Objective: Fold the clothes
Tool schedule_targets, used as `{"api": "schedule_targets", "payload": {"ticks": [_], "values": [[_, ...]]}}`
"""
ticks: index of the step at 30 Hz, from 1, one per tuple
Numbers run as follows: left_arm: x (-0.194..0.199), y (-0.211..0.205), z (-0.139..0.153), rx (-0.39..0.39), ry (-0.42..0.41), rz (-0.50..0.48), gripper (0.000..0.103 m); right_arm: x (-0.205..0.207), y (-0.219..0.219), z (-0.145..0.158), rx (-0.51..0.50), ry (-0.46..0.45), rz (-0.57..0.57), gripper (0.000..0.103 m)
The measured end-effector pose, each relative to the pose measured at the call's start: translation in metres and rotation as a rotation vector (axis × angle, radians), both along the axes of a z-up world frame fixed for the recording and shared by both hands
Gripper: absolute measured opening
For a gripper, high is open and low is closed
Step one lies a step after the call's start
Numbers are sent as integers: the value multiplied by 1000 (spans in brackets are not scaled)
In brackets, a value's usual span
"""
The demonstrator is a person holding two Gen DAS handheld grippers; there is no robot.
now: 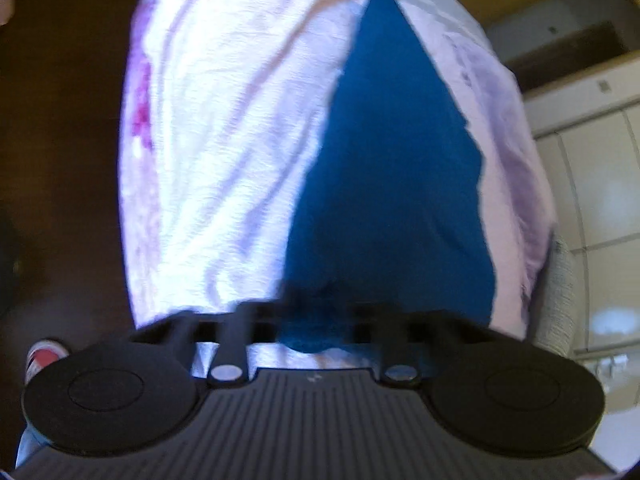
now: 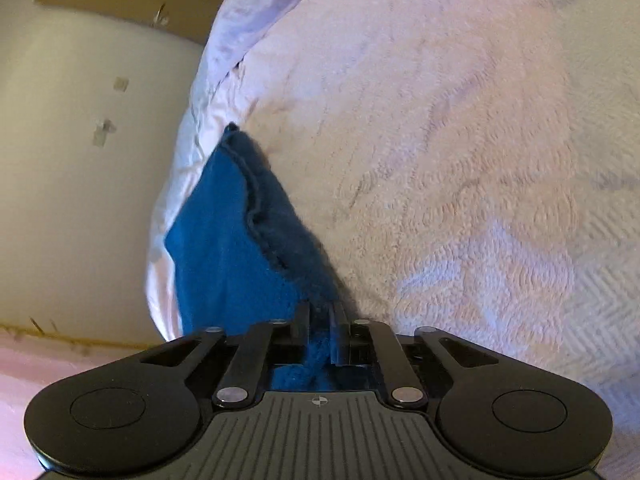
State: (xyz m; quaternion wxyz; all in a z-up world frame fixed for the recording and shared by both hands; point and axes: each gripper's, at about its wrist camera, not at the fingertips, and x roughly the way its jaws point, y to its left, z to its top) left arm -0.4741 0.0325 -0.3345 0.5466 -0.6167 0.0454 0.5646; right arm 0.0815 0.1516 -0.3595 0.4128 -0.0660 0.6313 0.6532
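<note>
Close up, blue cloth point(image 2: 224, 240) pinched at its lower corner by the right gripper point(image 2: 320, 320), fingers point(image 2: 301, 320) drawn nearly together with only the fleecy fabric between them. Rising from the fingertips as a tapering wedge, stitched hem running up its right edge to a point. Backed on every side by pale pink bedding point(image 2: 440, 140) (towelling-textured, with a herringbone weave at the right), touching the cloth along both edges. Beyond, at the left, a cream wall point(image 2: 72, 180).

Seen also from the left wrist: same blue cloth point(image 1: 392, 184) standing as a tall triangle directly ahead of the left gripper point(image 1: 316, 316), its base dropping down between the linkage arms. Fingers of this gripper badly motion-blurred and dark against the fabric (grip impossible to judge, whether clenched on the cloth or released). Flanked left and right by the pale bedding point(image 1: 224, 140), a magenta patch point(image 1: 142, 116) at its left margin. Dark brown floor point(image 1: 60, 140) at the left, a red-and-white shoe point(image 1: 42, 358) at the lower left, pale tiles point(image 1: 592, 184) at the right.
</note>
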Motion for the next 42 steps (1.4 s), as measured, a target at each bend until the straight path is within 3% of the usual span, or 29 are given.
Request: {"api": "schedule_targets", "payload": {"ticks": [3, 9, 13, 16, 19, 23, 24, 25, 26, 30, 33, 36, 39, 40, 42], "values": [[1, -9, 11, 64, 57, -39, 7, 0, -8, 4, 19, -57, 27, 6], [23, -3, 3, -9, 282, -189, 13, -16, -8, -4, 8, -178, 89, 7], [22, -10, 25, -28, 363, -222, 16, -33, -5, 21, 50, -333, 121, 22], [21, -16, 46, 25, 414, -212, 16, -49, -15, 50, 179, -481, 151, 28], [22, -10, 48, 49, 401, -244, 16, -65, -15, 54, 221, -478, 192, 36], [30, 9, 34, 37, 388, -303, 16, -77, -7, 28, 149, -491, 203, 36], [31, 14, 32, 35, 381, -317, 16, -77, -7, 24, 145, -463, 211, 29], [30, 17, 29, 30, 370, -329, 16, -77, -8, 26, 155, -462, 207, 12], [30, 19, 27, 26, 359, -339, 16, -77, -8, 30, 166, -466, 202, 6], [28, 31, 22, 16, 323, -384, 16, -74, -15, 55, 213, -507, 144, 3], [27, 46, 18, -34, 355, -434, 16, -86, -6, 49, 114, -612, 148, 3], [18, 64, 30, -24, 370, -457, 16, -94, 3, 57, 49, -661, 92, 3], [14, 83, 40, 20, 395, -466, 16, -110, 10, 82, 164, -628, 51, 11], [15, 89, 41, 32, 398, -471, 16, -117, 15, 83, 186, -624, 67, 18], [18, 102, 39, 47, 405, -484, 16, -132, 27, 81, 224, -618, 108, 22]]}}
